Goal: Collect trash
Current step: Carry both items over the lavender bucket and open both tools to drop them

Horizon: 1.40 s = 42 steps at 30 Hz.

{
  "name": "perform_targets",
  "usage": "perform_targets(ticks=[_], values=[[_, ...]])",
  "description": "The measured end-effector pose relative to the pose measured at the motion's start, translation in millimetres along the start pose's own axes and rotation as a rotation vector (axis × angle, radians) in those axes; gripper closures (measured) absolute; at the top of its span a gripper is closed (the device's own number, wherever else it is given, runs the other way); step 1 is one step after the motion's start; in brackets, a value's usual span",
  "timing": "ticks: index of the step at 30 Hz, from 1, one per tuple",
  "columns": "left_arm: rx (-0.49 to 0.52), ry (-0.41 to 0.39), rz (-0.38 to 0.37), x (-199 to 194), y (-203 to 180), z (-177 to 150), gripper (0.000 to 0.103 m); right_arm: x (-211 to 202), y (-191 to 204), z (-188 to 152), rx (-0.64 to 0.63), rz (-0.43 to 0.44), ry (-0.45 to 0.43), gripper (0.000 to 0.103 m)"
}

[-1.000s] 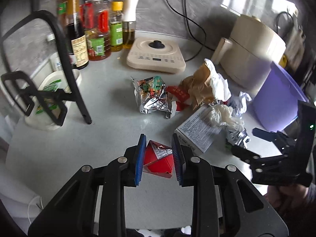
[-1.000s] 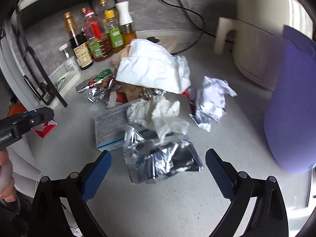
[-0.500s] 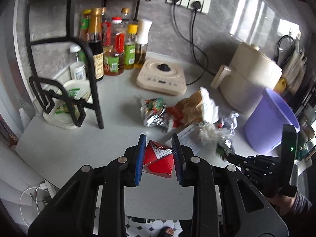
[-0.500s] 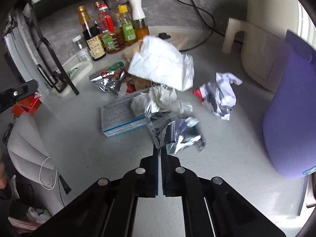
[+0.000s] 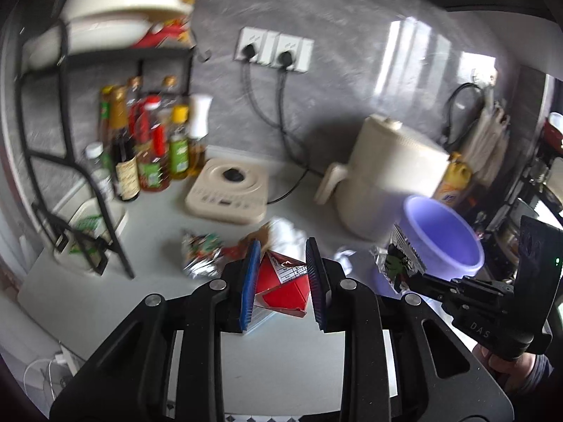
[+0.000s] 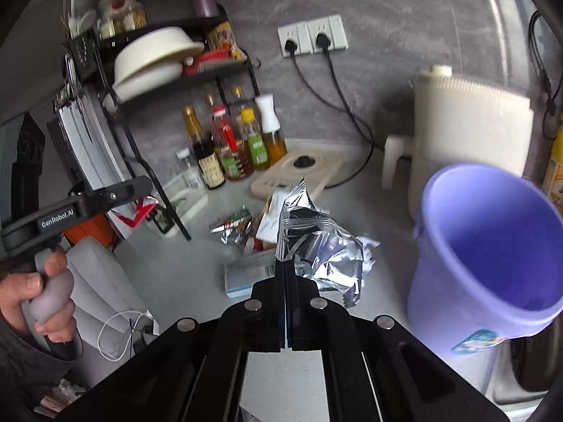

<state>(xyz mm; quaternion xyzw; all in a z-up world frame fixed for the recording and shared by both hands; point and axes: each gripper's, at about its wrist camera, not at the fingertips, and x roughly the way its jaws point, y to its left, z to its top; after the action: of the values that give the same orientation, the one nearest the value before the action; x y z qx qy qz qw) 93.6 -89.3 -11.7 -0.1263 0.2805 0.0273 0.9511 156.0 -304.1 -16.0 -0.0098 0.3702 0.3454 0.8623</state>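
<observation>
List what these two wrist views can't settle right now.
- Purple bucket contents: right wrist view, its near wall hides the bottom.
- Bottle labels: left wrist view, motion blur; too small in the right.
- Trash pile on the counter: the foil wrapper held by the right gripper covers part.
- Red carton print: the left gripper pads hide its sides.

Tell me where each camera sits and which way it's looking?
Left wrist: rides the left gripper, looking forward and down over the counter; its blue pads clamp a red carton; the right gripper and a hand show at right.
Right wrist: rides the right gripper, shut on a silver foil wrapper; the left gripper and a hand show at left.
Shared: purple bucket, sauce bottles, wall sockets.
</observation>
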Motion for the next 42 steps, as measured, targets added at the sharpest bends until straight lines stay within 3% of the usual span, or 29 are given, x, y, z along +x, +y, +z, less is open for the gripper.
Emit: perform_targets(ticks=[13, 16, 17, 18, 26, 37, 39, 40, 42], values=[[0.128, -0.041, -0.169, 28, -90, 34, 0.077, -70, -78, 27, 0.082, -0.185, -0.141, 0.101], [0.143, -0.037, -0.201, 38, -108, 37, 0.077, -67, -103, 33, 0.115, -0.230, -0.103, 0.089], [0.146, -0.033, -0.213, 41, -114, 38, 0.077, -66, -109, 33, 0.119, -0.235, -0.098, 0.054], [0.149, -0.031, -0.223, 44, -119, 39, 0.077, -69, -112, 31, 0.124, -0.245, -0.106, 0.036], [0.201, -0.002, -0.321, 71, -167, 38, 0.076, -124, -135, 5, 0.190, -0.283, -0.178, 0.031], [0.264, 0.043, -0.450, 106, -234, 43, 0.075, -185, -146, -42, 0.284, -0.439, -0.212, 0.017], [0.261, 0.066, -0.489, 114, -239, 45, 0.043, -192, -147, -47, 0.296, -0.468, -0.220, 0.012], [0.248, 0.048, -0.484, 114, -238, 45, 0.020, -196, -149, -51, 0.308, -0.486, -0.224, 0.011], [0.220, 0.017, -0.481, 110, -232, 45, 0.011, -199, -150, -57, 0.326, -0.502, -0.222, 0.009]])
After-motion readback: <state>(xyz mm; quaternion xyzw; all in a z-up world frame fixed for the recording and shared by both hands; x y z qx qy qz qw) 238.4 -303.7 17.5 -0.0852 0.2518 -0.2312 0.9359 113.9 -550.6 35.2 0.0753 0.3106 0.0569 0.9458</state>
